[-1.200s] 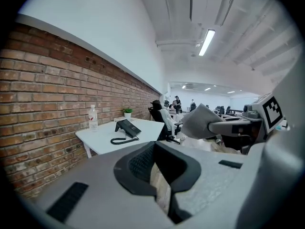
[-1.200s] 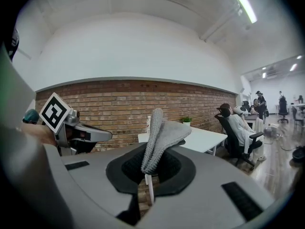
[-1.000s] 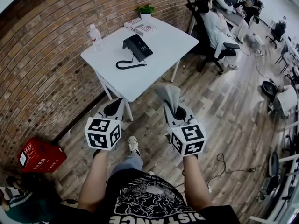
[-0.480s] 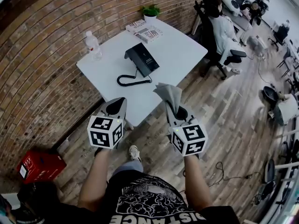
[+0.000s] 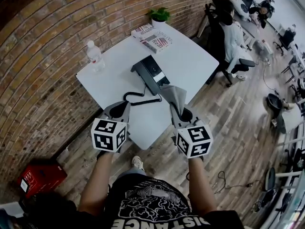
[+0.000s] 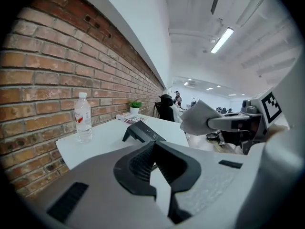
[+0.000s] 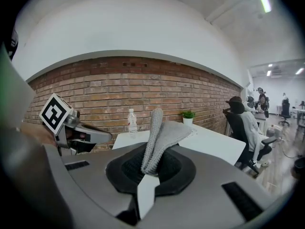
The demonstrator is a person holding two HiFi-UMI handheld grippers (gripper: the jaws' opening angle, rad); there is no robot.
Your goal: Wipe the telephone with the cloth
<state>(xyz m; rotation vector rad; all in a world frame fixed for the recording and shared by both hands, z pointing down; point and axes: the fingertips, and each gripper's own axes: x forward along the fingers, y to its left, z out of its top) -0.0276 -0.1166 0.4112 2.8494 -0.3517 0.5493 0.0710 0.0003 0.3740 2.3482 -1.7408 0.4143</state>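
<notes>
A black desk telephone [image 5: 151,75] with a coiled cord [image 5: 136,98] sits on the white table [image 5: 190,56]; it also shows in the left gripper view as the telephone [image 6: 143,131]. My right gripper [image 5: 179,109] is shut on a grey cloth [image 5: 174,96], held up just over the table's near edge, right of the phone. The cloth [image 7: 159,136] stands up between the jaws in the right gripper view. My left gripper [image 5: 119,109] hovers at the near table edge, shut with nothing in it.
A water bottle [image 5: 94,56] stands at the table's left by the brick wall. Magazines [image 5: 152,36] and a small potted plant [image 5: 160,15] are at the far end. A seated person in an office chair [image 5: 228,32] is right of the table. A red crate [image 5: 40,177] lies on the floor.
I have walked closer to the table; both grippers now reach its near edge, and the cloth is next to the telephone. Grips are unchanged.
</notes>
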